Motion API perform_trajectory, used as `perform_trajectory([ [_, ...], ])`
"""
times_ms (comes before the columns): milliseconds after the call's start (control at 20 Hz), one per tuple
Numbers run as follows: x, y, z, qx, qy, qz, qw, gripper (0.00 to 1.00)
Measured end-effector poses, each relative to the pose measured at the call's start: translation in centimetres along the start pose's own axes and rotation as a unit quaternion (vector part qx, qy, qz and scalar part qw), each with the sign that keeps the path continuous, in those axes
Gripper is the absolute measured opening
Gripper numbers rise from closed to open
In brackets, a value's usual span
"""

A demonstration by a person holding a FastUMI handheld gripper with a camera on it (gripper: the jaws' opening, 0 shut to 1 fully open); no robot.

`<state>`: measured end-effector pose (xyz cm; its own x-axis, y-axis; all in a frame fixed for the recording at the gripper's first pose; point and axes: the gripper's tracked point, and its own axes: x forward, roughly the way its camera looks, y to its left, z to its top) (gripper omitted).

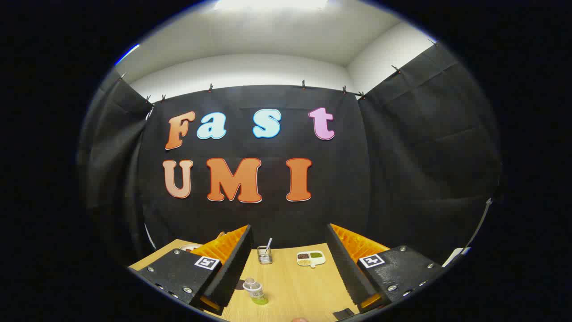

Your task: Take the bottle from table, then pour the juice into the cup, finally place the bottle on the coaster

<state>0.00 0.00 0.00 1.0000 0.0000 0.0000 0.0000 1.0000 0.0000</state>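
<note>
I have the gripper (289, 250) held above the wooden table (295, 286), looking forward along its two fingers toward the back of the booth. The fingers stand wide apart and grip nothing; bare tabletop shows in the broad gap between them.

The bottle (255, 291) stands upright on the table between the fingers, much nearer the left finger (232, 268) than the right one (346, 268), and apart from both. It is a small clear bottle with a pale cap, a label round its middle and a band of green juice at the bottom (the level looks low, though the fisheye bends things here). Just beside it, tucked against the left finger, lies a small dark flat patch (240, 284); I cannot tell what it is.

Beyond the bottle, near the far edge of the table, sits a small metal cup-like holder (264, 256) with a white stick leaning out of it. To its right, well apart from the bottle, rests a pale divided dish (311, 258) with dark and green fillings in its compartments. A plate (190, 247) peeks out past the left finger at the far left of the table.
</note>
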Motion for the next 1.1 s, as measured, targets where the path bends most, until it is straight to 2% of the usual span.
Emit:
perform_trajectory([
  [400, 0.1, 2.4, -3.1, -0.030, 0.021, 0.016, 0.999, 0.98],
  [650, 0.6, 3.2, -2.5, -0.020, 0.013, 0.039, 0.999, 0.98],
  [850, 2.0, 2.6, -2.4, -0.033, 0.005, 0.031, 0.999, 0.98],
  [1100, 3.3, 2.8, -6.2, -0.033, 0.021, 0.030, 0.999, 0.98],
])
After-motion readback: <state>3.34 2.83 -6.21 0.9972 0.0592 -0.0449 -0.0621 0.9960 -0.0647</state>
